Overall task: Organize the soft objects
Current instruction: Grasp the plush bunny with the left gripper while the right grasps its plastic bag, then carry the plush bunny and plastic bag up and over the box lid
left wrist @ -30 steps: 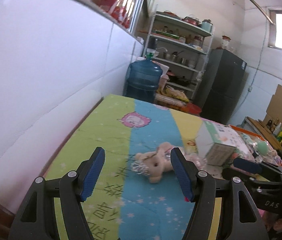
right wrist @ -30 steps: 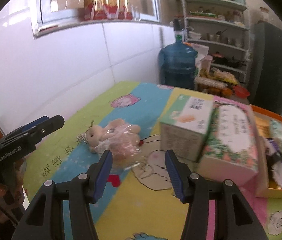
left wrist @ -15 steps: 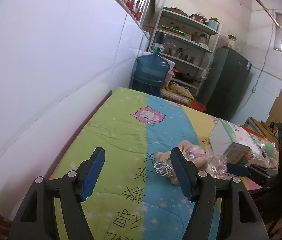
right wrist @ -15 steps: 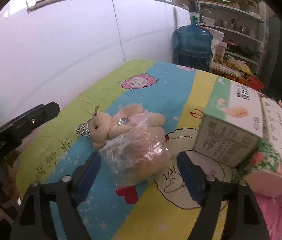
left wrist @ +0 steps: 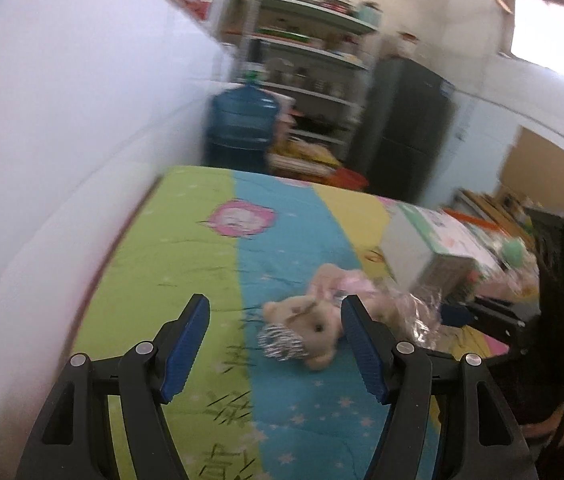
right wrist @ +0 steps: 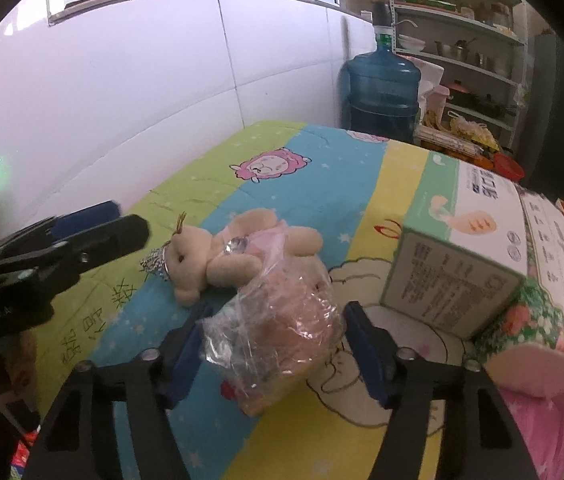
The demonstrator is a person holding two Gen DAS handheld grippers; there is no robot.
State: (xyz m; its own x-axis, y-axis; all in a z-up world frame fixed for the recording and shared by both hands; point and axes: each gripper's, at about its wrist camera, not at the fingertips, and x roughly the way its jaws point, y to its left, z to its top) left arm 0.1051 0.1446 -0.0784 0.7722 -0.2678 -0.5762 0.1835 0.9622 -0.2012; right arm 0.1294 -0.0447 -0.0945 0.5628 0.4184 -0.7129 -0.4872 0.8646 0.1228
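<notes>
A small beige teddy bear in a pink dress, with a silver crown, lies on its side on the cartoon bedspread. Against its feet sits a clear plastic bag holding something soft and pinkish. My right gripper straddles that bag; its jaws are closing and the blue pads stand at the bag's sides without squeezing it. My left gripper is open just short of the bear, whose head shows near the right finger. From the right wrist view the left gripper is at the left, close to the bear's crown.
A green-and-white carton and a floral tissue pack lie right of the bag. A white tiled wall runs along the bed's left. A blue water jug and a metal shelf rack stand beyond the bed.
The right gripper came down around the plastic bag, opened wide, then narrowed on it. The left gripper moved in and swung right, so the bear's head now shows between its fingers.
</notes>
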